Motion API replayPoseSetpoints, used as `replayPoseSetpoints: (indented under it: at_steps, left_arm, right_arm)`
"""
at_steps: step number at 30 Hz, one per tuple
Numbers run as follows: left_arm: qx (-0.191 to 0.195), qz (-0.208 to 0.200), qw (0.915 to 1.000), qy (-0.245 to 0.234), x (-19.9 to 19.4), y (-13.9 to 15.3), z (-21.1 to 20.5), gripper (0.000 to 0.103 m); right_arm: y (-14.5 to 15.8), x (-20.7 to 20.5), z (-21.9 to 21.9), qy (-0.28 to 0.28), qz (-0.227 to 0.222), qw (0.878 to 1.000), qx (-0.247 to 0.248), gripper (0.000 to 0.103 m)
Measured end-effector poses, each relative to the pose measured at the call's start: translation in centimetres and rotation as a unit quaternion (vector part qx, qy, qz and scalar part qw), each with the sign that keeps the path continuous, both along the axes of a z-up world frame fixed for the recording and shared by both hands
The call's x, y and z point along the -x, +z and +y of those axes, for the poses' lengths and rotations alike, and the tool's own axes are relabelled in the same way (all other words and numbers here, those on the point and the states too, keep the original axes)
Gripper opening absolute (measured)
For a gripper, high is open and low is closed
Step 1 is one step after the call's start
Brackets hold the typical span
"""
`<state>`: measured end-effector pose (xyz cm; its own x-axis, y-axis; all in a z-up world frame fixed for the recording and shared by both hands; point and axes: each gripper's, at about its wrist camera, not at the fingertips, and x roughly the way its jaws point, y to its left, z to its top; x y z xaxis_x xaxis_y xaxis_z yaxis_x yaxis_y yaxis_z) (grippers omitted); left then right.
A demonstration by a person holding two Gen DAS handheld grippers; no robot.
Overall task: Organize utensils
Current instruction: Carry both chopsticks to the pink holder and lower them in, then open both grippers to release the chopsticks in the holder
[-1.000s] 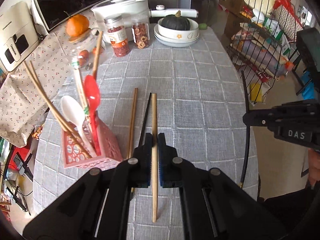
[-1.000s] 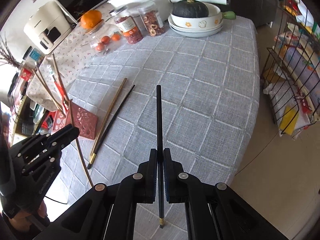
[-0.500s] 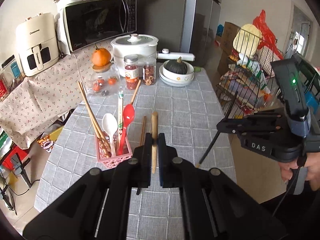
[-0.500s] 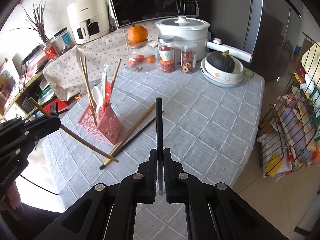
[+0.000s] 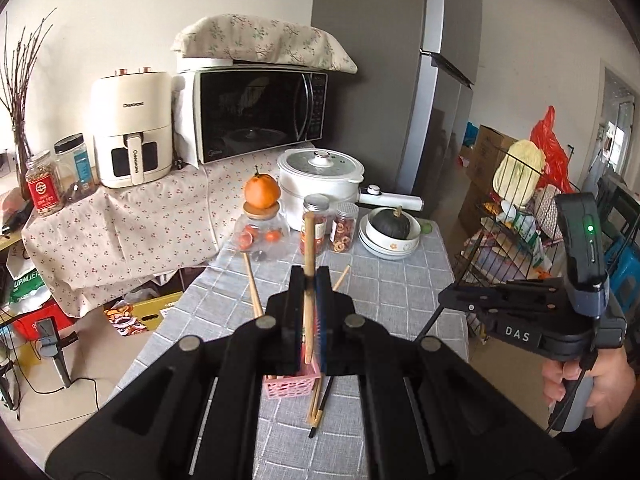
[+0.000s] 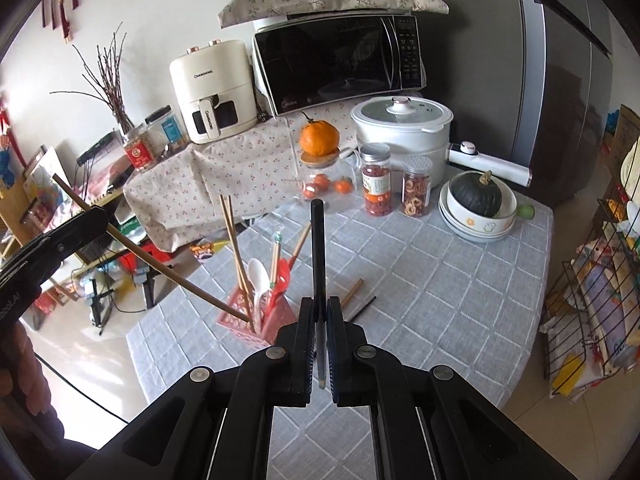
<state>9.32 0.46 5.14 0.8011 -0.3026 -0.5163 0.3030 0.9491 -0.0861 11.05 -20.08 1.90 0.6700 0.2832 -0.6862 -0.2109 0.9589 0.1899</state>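
**Above the grey checked table: one chopstick in each gripper**

Over the grey checked tablecloth (image 6: 440, 280), your left gripper (image 5: 308, 280) pinches a light wooden chopstick (image 5: 309, 248), whose lower tip reaches the pink perforated plastic utensil holder (image 6: 236, 320). Your right gripper (image 6: 319, 308) is clamped on a black chopstick (image 6: 318, 248). Another wooden and black pair (image 6: 358, 298) lies on the cloth just beside the holder.

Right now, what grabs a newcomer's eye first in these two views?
Each gripper is clamped on one chopstick, raised over the grey checked tablecloth: the left gripper on a pale wooden chopstick, the right gripper on a black chopstick. Below them at the table's left edge stands the pink perforated utensil holder, crammed with chopsticks and spoons. Two more chopsticks lie beside it.
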Motion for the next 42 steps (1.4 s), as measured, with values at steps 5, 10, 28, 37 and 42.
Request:
replayPoseSetpoints:
  at_steps: [5,10,28,37,42]
  left_arm:
    - [-0.008,0.0,0.9999,0.011,-0.8,-1.2,0.5,0.006]
    - [-0.021,0.013,0.9994,0.023,-2.4,-3.1,0.8,0.006]
    - [0.046,0.116,0.9915,0.038,-7.2,-8.0,2.2,0.024]
    - [0.009,0.131,0.9894,0.062,-5.8,-7.4,2.3,0.056]
    - [-0.035,0.159,0.9833,0.081,-5.5,-8.6,2.6,0.057]
  right_arm:
    - [1.2,0.0,1.1,0.006,-0.029,1.0,-0.009,0.006]
    - [1.7,-0.2,1.7,0.003,-0.042,0.999,-0.025,0.006]
    - [2.1,0.0,2.7,0.016,-0.084,0.994,-0.066,0.006]
    - [1.9,-0.7,3.9,0.02,-0.102,0.991,-0.082,0.006]
    - [1.0,-1.5,5.0,0.021,-0.109,0.991,-0.08,0.006]
